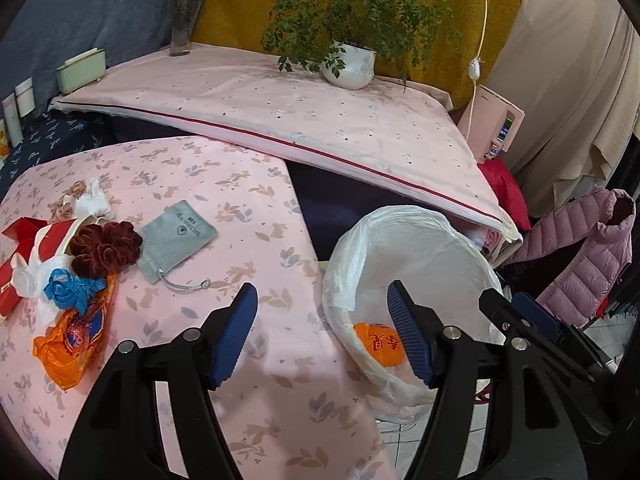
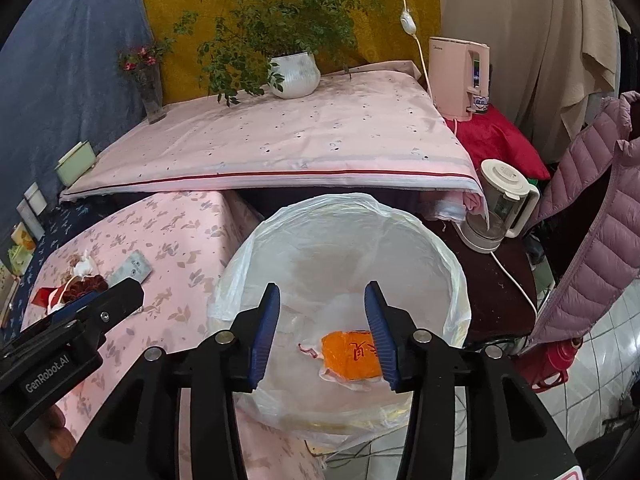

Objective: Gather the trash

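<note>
A bin lined with a white plastic bag point(image 2: 452, 276) stands beside the pink floral table point(image 1: 256, 208); an orange wrapper point(image 2: 348, 356) lies inside it, also seen in the left wrist view point(image 1: 378, 344). My right gripper point(image 2: 322, 332) is open and empty above the bin. My left gripper point(image 1: 322, 332) is open and empty over the table's right edge. On the table's left lie an orange wrapper point(image 1: 74, 344), a blue crumpled strip point(image 1: 68, 288), white tissue point(image 1: 24, 276), a dark red scrunchie point(image 1: 106, 246), a red-and-white box point(image 1: 52, 240) and a grey drawstring pouch point(image 1: 178, 236).
A higher pink-covered surface point(image 1: 300, 120) behind holds a potted plant point(image 1: 350, 64), a flower vase point(image 1: 184, 24) and a green box point(image 1: 80, 70). A pink appliance point(image 2: 460, 76), a white kettle point(image 2: 500, 208) and a pink puffer jacket point(image 2: 592, 216) are at the right.
</note>
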Action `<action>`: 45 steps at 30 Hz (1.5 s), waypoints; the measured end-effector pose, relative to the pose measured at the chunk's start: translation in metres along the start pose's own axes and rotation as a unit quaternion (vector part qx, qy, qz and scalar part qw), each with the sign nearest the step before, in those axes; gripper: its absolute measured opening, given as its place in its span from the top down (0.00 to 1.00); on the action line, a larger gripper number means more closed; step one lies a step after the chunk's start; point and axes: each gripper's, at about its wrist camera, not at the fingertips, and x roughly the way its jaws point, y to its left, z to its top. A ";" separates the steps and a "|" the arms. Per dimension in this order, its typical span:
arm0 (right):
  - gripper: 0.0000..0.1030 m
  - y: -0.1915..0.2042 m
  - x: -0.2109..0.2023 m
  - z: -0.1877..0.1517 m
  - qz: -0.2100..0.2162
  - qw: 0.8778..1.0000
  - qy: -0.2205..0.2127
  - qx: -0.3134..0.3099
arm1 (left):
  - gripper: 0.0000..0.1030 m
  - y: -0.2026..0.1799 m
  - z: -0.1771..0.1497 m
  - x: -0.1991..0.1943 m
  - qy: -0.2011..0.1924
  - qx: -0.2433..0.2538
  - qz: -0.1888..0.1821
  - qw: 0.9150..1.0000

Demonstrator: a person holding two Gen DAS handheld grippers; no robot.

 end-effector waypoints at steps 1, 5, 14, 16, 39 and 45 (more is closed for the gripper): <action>0.56 0.004 -0.001 0.000 0.002 1.000 0.000 -0.004 | 0.38 0.003 -0.001 -0.002 0.000 -0.003 0.004 1.000; 0.56 0.020 -0.003 -0.003 0.013 1.000 0.002 -0.017 | 0.38 0.020 -0.004 -0.009 -0.001 -0.013 0.027 1.000; 0.56 0.056 -0.007 -0.011 0.035 0.998 0.008 -0.044 | 0.33 0.062 -0.013 -0.023 0.001 -0.049 0.062 0.997; 0.56 0.064 -0.008 -0.013 0.039 0.998 0.010 -0.050 | 0.33 0.069 -0.016 -0.026 0.000 -0.054 0.068 0.996; 0.48 0.149 -0.007 -0.035 0.087 0.989 0.028 -0.117 | 0.19 0.157 -0.040 -0.053 -0.005 -0.116 0.141 0.983; 0.45 0.166 -0.006 -0.040 0.095 0.987 0.030 -0.128 | 0.16 0.189 -0.049 -0.050 0.010 -0.146 0.156 0.977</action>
